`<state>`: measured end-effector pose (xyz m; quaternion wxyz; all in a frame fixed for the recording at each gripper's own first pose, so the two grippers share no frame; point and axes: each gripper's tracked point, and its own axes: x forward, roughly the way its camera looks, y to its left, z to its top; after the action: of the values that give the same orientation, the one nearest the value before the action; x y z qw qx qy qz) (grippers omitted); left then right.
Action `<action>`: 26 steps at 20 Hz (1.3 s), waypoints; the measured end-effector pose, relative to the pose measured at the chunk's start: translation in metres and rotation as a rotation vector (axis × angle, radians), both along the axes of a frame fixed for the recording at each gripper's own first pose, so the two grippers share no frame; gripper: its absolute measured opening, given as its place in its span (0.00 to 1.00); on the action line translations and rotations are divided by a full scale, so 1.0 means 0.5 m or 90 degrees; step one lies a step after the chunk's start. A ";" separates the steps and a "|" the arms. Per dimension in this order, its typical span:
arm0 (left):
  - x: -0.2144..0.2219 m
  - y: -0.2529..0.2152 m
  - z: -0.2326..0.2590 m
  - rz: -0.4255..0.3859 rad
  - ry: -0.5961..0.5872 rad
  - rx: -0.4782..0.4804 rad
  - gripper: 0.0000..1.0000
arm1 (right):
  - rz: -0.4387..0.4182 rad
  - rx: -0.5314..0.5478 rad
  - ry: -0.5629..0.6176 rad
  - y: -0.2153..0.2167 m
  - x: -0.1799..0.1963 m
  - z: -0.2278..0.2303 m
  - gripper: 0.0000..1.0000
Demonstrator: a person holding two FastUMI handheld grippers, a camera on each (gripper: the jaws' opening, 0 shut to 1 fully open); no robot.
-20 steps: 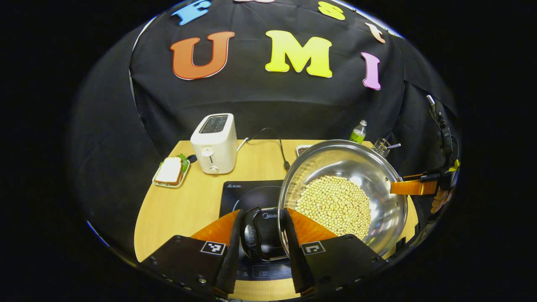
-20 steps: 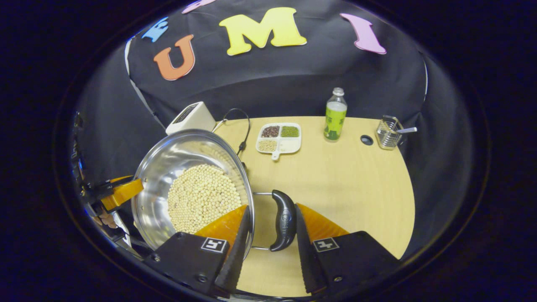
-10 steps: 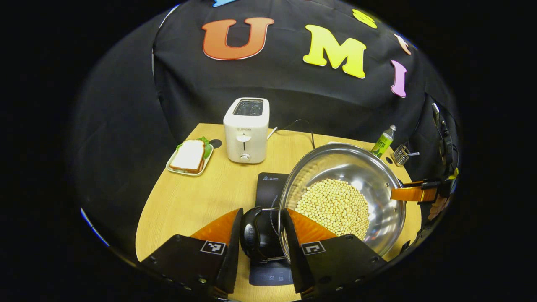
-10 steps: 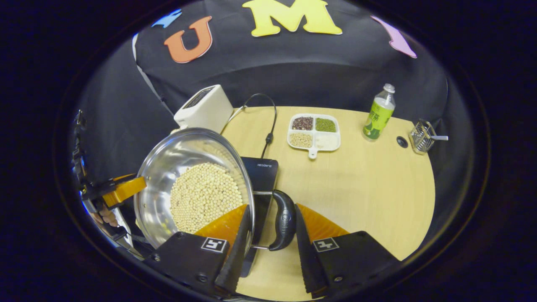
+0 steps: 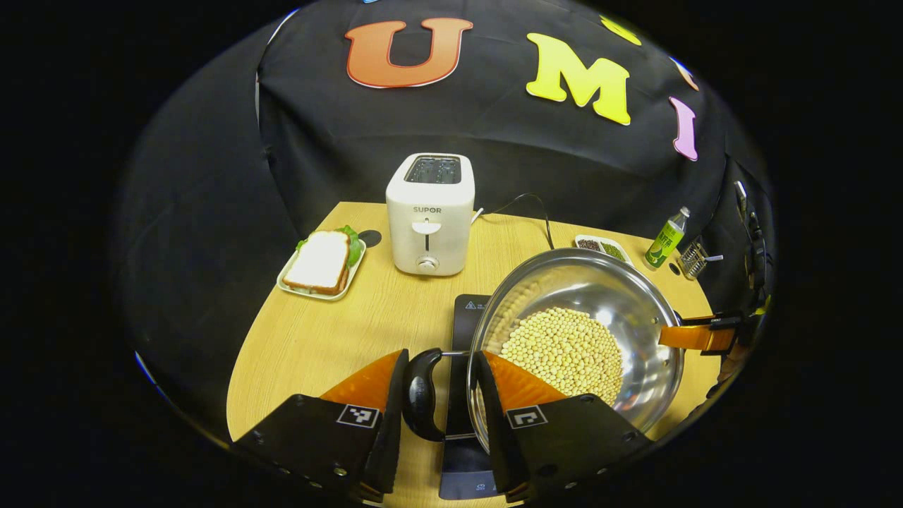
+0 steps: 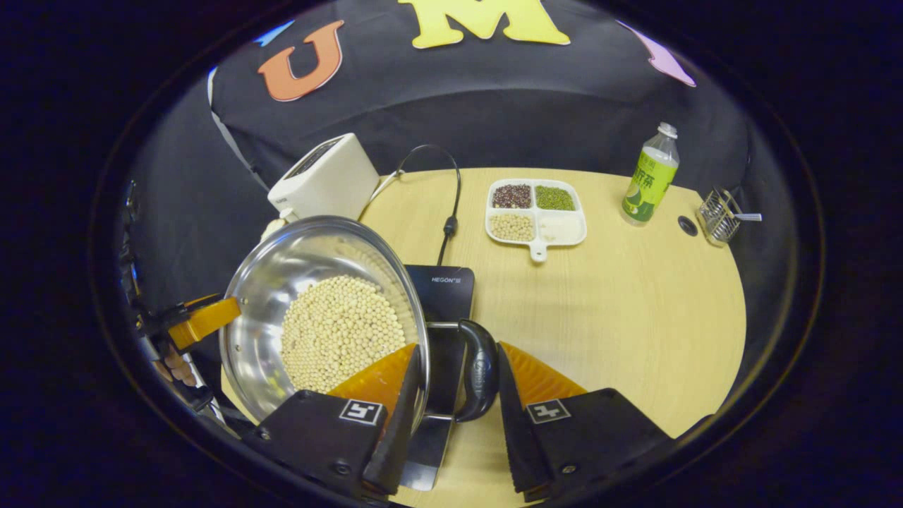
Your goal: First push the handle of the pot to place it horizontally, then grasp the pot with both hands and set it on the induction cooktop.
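The wooden counter (image 6: 621,310) carries a black induction cooktop (image 6: 443,289). Above it hangs the steel pot (image 5: 621,296), full of pale beans (image 5: 564,349). The left tool (image 5: 437,402) is clamped on one black side handle (image 5: 417,395); the right tool (image 6: 455,395) grips the other handle (image 6: 482,367). A toaster (image 5: 430,212) stands behind.

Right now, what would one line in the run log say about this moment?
stage: carrying | pot: lifted, holds beans, above induction cooktop | left gripper: around a side handle | right gripper: around the other handle | next: set down, probably
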<state>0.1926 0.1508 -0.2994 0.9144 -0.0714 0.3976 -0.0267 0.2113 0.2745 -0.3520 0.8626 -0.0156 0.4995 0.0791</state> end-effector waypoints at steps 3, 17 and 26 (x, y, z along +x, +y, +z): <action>0.023 -0.002 -0.023 -0.005 -0.008 -0.004 0.51 | -0.007 0.002 -0.001 -0.004 0.002 -0.015 0.58; 0.065 -0.002 -0.015 -0.002 -0.090 0.048 0.84 | 0.056 0.009 -0.114 -0.011 0.032 -0.012 0.68; 0.007 -0.031 0.077 0.049 -0.190 0.085 0.96 | 0.070 0.080 -0.240 -0.042 -0.019 0.054 0.92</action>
<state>0.1958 0.1353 -0.2606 0.9664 -0.0210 0.2550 0.0246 0.2019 0.2537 -0.3250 0.9344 -0.0037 0.3218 0.1524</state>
